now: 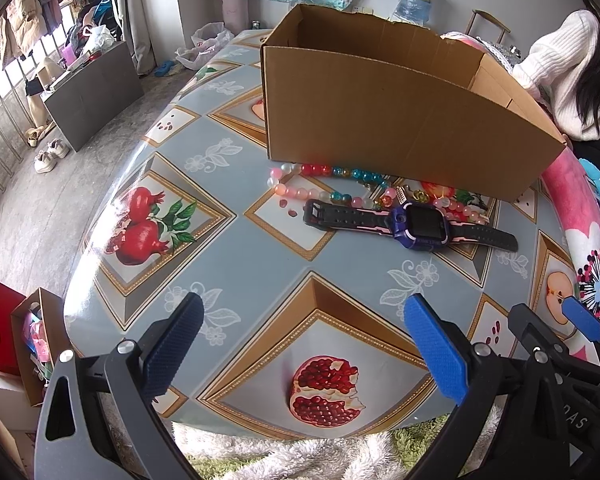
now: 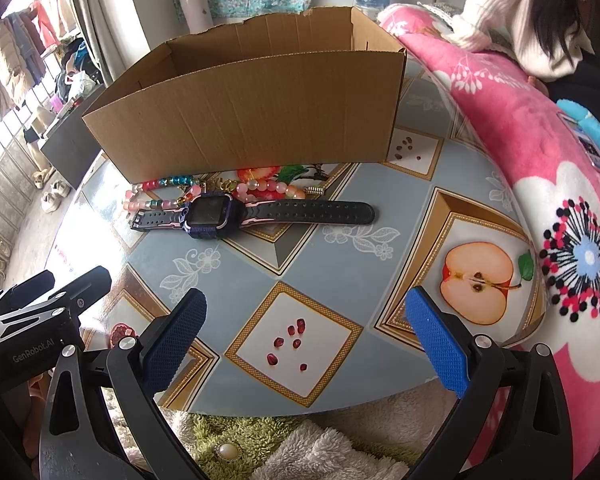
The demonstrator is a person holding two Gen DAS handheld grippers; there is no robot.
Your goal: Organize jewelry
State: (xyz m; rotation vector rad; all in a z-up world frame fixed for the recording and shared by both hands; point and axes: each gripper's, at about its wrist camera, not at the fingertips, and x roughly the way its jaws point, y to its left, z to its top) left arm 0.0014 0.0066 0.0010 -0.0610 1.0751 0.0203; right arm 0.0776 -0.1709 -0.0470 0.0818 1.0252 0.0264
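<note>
We are holding the left gripper (image 1: pixel 304 344) and right gripper (image 2: pixel 306 344) spread wide, gripping nothing. Ahead of both, the rubbery-strapped watch (image 2: pixel 212 212) is lying against 2 glossy round-bead strands (image 2: pixel 260 188) before the corrugated cardboard box (image 2: pixel 260 120). We are risking snagged beads dragging, or slipping across the slick tablecloth (image 2: pixel 340 264).

A cardboard box (image 1: pixel 380 92) stands open-topped toward the far side of the table (image 1: pixel 260 280). Just in front of its near wall lie strings of beads (image 1: pixel 320 184), stretched along the foot of the box. The watch (image 1: pixel 412 224) lies flat directly in front of the beads, its straps spread left and right, overlapping some of them. To the right of the table lies a blanket (image 2: pixel 540 160).
</note>
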